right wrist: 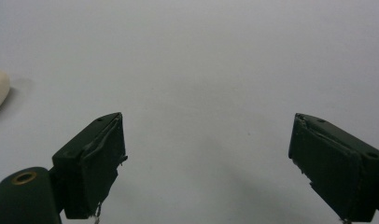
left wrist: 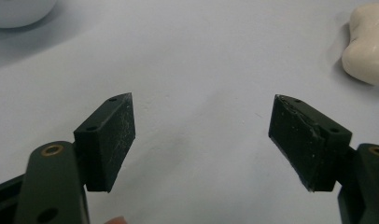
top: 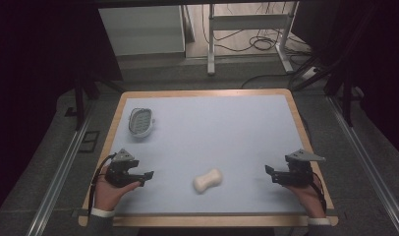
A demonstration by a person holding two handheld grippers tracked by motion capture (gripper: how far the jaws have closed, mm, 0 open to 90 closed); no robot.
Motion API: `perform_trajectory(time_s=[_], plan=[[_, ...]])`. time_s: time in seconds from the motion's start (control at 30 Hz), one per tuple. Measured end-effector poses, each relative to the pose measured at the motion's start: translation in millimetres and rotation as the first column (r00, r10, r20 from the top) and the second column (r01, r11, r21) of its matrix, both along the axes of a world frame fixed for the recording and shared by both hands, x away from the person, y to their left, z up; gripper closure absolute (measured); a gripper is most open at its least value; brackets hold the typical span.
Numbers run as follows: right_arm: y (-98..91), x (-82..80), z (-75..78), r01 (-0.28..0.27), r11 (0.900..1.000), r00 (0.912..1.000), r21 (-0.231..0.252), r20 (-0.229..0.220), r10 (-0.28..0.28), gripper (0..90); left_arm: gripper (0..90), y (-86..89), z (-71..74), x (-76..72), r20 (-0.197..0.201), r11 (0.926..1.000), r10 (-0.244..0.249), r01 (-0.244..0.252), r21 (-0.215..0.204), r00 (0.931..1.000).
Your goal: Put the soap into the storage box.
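I hold my left gripper (top: 147,176) at the lower left of the frame and my right gripper (top: 270,172) at the lower right; both have the jaws wide apart and hold nothing. The white soap bar (top: 208,180) lies low in the middle between them, and the soap dish (top: 140,121) is at the upper left. I think the smooth, rounded bar may slip from the pads if I close off its middle.

table (top: 286,105) | pale blue mat (top: 227,132) | soap dish (top: 140,121) | soap bar (top: 208,180)
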State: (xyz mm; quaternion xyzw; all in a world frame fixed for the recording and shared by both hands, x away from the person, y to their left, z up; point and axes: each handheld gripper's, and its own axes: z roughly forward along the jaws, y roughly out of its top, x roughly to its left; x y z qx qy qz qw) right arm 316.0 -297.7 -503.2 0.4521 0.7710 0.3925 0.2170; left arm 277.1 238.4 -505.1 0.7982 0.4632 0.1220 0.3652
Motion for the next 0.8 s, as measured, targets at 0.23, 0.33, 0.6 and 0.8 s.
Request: perform_trajectory(time_s=[0.23, 0.33, 0.6, 0.8], plan=[[-3.2, -1.6, 1.0, 0.011, 0.9999, 0.9999, 0.012, -0.002, -0.011, 10.8, 23.1, -6.1, 6.8, -1.5, 0.003, 0.9995, -0.018, 0.018, 0.025, 0.9998], [-4.9, -1.8, 1.9, 0.013, 0.9998, 0.9999, 0.013, 0.001, -0.013, 10.8, 23.1, -9.5, 12.6, -2.2, 0.009, 0.9988, -0.03, 0.029, 0.039, 0.9995], [-6.7, -2.2, 2.3, 0.034, 0.9994, 0.9994, 0.009, 0.004, -0.034, 10.8, 22.6, -16.9, 31.5, -0.9, 0.02, 0.9961, -0.053, 0.051, 0.072, 0.9984], [-7.2, -3.2, 2.7, 0.034, 0.9994, 0.9994, 0.007, 0.005, -0.034, 10.8, 22.3, -25.1, 38.4, -0.1, 0.024, 0.9935, -0.078, 0.075, 0.086, 0.9967]])
